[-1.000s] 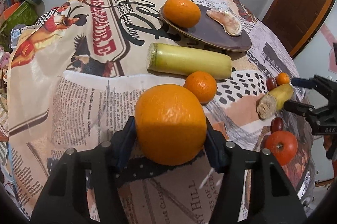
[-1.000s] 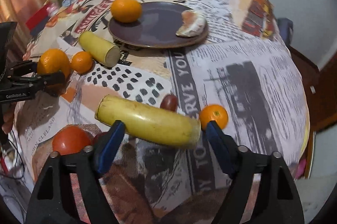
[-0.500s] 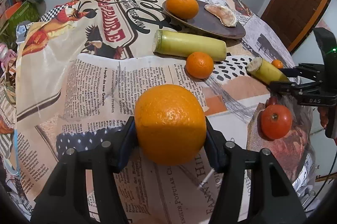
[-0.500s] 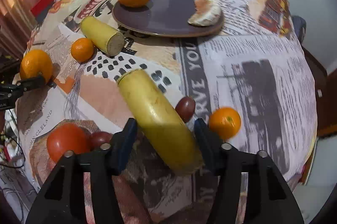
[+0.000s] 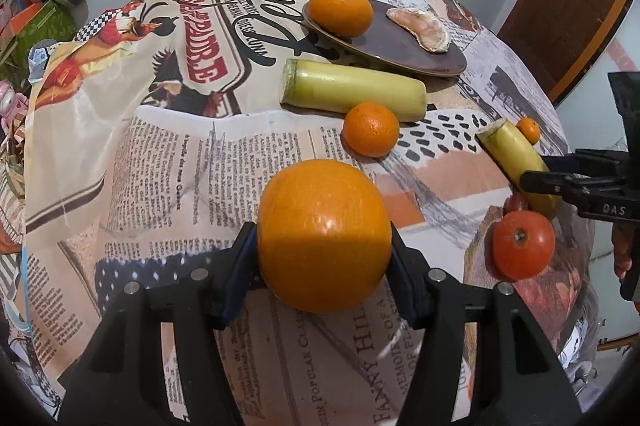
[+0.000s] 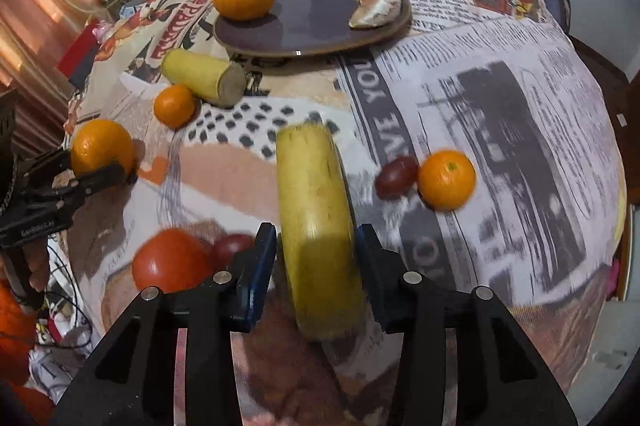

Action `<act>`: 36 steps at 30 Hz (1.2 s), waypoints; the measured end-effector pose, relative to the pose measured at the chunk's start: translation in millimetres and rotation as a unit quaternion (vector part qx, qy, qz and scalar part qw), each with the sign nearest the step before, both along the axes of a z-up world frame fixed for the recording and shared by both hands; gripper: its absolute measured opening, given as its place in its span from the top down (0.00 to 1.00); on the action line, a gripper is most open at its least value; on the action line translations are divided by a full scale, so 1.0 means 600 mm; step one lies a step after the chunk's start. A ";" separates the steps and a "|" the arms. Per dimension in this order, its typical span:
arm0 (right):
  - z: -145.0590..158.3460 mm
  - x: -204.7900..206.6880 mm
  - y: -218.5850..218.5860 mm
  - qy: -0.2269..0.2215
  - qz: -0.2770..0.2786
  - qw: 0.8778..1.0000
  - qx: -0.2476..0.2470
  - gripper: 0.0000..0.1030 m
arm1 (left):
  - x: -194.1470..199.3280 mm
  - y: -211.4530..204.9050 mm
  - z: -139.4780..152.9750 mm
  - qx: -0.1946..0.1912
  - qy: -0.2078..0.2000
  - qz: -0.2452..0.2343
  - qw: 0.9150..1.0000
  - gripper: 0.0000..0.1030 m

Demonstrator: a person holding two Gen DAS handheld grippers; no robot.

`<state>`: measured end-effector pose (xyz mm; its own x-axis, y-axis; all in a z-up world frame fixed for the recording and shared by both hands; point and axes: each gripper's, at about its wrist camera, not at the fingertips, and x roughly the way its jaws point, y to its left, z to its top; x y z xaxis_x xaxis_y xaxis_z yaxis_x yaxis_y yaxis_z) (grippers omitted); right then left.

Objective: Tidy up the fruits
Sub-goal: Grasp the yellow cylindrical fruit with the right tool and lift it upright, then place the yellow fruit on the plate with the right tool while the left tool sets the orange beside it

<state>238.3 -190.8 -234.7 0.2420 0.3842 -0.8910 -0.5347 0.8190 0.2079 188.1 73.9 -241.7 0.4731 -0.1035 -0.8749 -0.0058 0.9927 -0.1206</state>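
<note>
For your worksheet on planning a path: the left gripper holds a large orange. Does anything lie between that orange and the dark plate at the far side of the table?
Yes. Between the large orange and the dark plate lie a small orange and, just behind it, a long yellow-green cut piece across the plate's near edge. The path would have to pass above them.

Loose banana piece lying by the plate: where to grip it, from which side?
Grip the banana piece mid-length, across its narrow width, coming from above. It lies flat and straight; the small orange touches one long side near an end and the plate crowds the other, so stay toward the clear cut end.
</note>
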 end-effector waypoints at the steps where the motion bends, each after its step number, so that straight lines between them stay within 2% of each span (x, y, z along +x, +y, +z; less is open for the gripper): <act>1: -0.001 0.003 0.002 -0.003 -0.001 1.000 0.001 0.61 | 0.002 -0.001 -0.001 0.003 -0.001 0.000 1.000 0.43; 3: -0.008 0.010 0.010 -0.008 -0.002 1.000 -0.004 0.61 | 0.005 -0.004 -0.003 0.013 -0.003 -0.003 1.000 0.43; 4: -0.010 0.009 0.010 -0.013 -0.003 1.000 -0.007 0.65 | 0.006 -0.005 -0.004 0.018 -0.006 -0.004 1.000 0.43; 12: 0.022 -0.006 -0.011 -0.043 -0.010 0.999 0.027 0.66 | 0.015 -0.002 0.005 0.009 -0.009 0.000 1.000 0.44; 21: 0.074 -0.006 -0.009 -0.087 -0.022 0.995 0.050 0.68 | 0.021 -0.017 0.039 0.011 -0.042 -0.007 0.999 0.44; 36: 0.124 0.023 0.013 -0.122 -0.022 0.989 0.077 0.68 | 0.063 -0.029 0.097 0.010 -0.086 -0.011 0.996 0.44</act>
<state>252.2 -183.1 -160.3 0.4620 0.4958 -0.7354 -0.5489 0.8111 0.2020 226.1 56.7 -183.5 0.6132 -0.0991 -0.7837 0.0351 0.9945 -0.0983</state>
